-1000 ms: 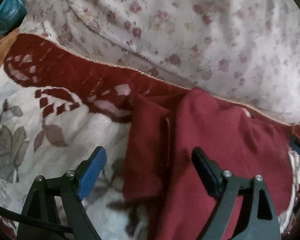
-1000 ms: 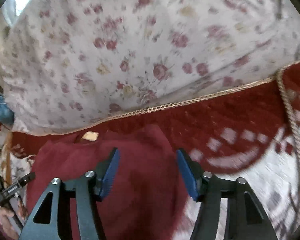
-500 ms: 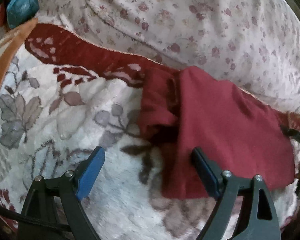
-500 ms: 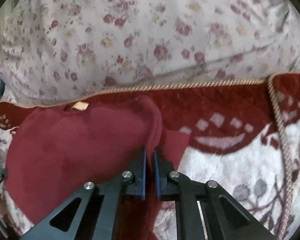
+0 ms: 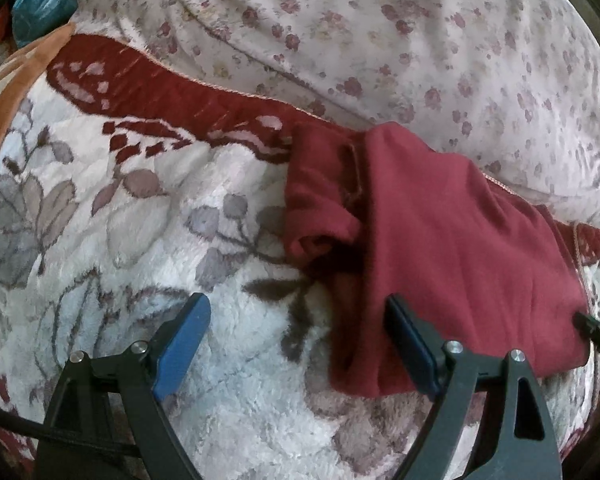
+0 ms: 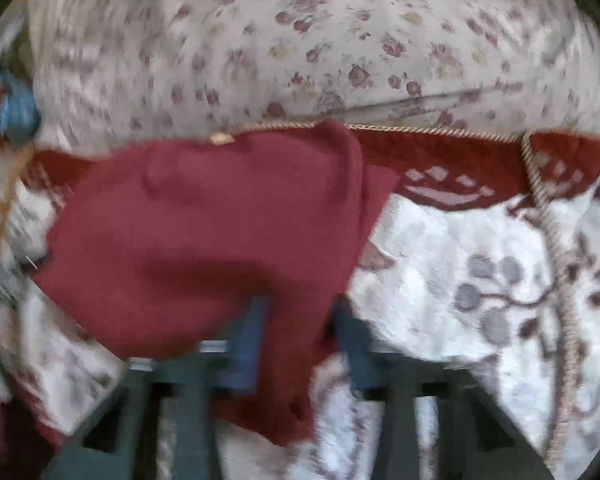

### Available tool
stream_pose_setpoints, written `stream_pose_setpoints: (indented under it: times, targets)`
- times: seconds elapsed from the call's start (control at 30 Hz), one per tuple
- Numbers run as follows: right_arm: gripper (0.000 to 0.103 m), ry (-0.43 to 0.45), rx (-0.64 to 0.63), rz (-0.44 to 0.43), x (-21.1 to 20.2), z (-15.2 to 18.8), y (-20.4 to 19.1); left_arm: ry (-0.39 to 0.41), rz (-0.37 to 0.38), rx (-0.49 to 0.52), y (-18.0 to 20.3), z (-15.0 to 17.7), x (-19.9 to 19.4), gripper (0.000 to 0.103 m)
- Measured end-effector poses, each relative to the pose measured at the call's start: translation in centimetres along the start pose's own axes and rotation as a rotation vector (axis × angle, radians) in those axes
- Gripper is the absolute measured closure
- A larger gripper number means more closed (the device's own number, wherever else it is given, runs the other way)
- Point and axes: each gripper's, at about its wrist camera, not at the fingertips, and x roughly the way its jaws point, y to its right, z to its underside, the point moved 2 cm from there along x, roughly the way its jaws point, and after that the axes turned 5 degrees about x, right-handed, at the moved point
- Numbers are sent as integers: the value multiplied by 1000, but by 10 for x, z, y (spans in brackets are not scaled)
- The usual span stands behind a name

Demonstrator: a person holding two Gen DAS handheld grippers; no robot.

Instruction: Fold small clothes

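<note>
A small dark red garment (image 5: 440, 240) lies partly folded on a white fleece blanket (image 5: 140, 240) with grey leaf print and a red border. Its left part is bunched. My left gripper (image 5: 296, 332) is open and empty, just in front of the garment's near left edge. In the blurred right wrist view the same garment (image 6: 204, 232) fills the left centre. My right gripper (image 6: 300, 336) stands open with the garment's near right corner lying between its fingers. A tip of the right gripper shows in the left wrist view (image 5: 592, 328) at the garment's right edge.
A large white quilt with small red flowers (image 5: 380, 40) rises behind the blanket. A blue bag (image 5: 40, 4) sits at the far left. A braided gold cord (image 6: 548, 240) edges the blanket on the right. An orange cloth strip (image 5: 4, 112) lies at the left.
My right gripper closed on the garment's right side, pulled back towards me, and now stands open again. My left gripper has backed away from the garment and stayed open.
</note>
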Motion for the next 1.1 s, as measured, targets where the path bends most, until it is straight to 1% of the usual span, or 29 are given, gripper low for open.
stream_pose_setpoints:
  times: [0.03, 0.1, 0.17, 0.2, 0.23, 0.27, 0.3, 0.33, 0.4, 0.43, 0.47, 0.53, 0.6, 0.7, 0.77, 0.87, 1.0, 1.1]
  targets:
    - [91, 6, -2, -13, -4, 3, 2, -1, 5, -11, -2, 1, 0, 16]
    - [91, 2, 20, -8, -9, 6, 9, -4, 16, -32, -7, 3, -2, 16]
    - [91, -30, 31, 6, -5, 8, 13, -6, 16, -35, -8, 3, -2, 16]
    - [90, -32, 26, 14, -6, 7, 12, -5, 11, -32, -7, 3, -3, 16]
    - [84, -26, 27, 28, -11, 5, 6, -5, 8, -30, -7, 3, -4, 16]
    - [82, -7, 42, 41, -19, 2, 4, -3, 4, -28, -6, 3, -5, 16]
    - [73, 32, 60, 39, -32, -3, 0, -1, 2, -26, -6, 3, -6, 16]
    - [60, 57, 63, 19, -38, -8, -7, 1, 3, -26, -6, 3, -7, 16]
    - [51, 76, 43, -37, -43, -17, -27, 1, 5, -27, -6, 3, -8, 16]
    - [50, 72, 27, -67, -41, -21, -39, 0, 6, -31, -6, 3, -8, 16]
    - [50, 54, 2, -107, -33, -26, -57, -1, 8, -34, -6, 3, -7, 16]
    - [51, 27, -47, -154, -16, -34, -89, -5, 12, -29, -5, 3, -7, 16]
    - [51, 11, -120, -169, 12, -45, -131, -7, 14, -25, -6, 5, -6, 16]
    - [51, -17, -168, -188, 49, -59, -170, -15, 22, -25, -7, 5, -4, 16]
    - [51, -31, -200, -180, 77, -69, -199, -22, 30, -33, -8, 4, -1, 16]
    - [51, -40, -229, -172, 102, -80, -228, -31, 44, -42, -11, 2, 2, 16]
    - [52, -33, -265, -140, 124, -94, -257, -38, 47, -48, -12, 0, 6, 16]
    - [52, -37, -283, -123, 136, -107, -270, -43, 41, -44, -12, -2, 9, 15]
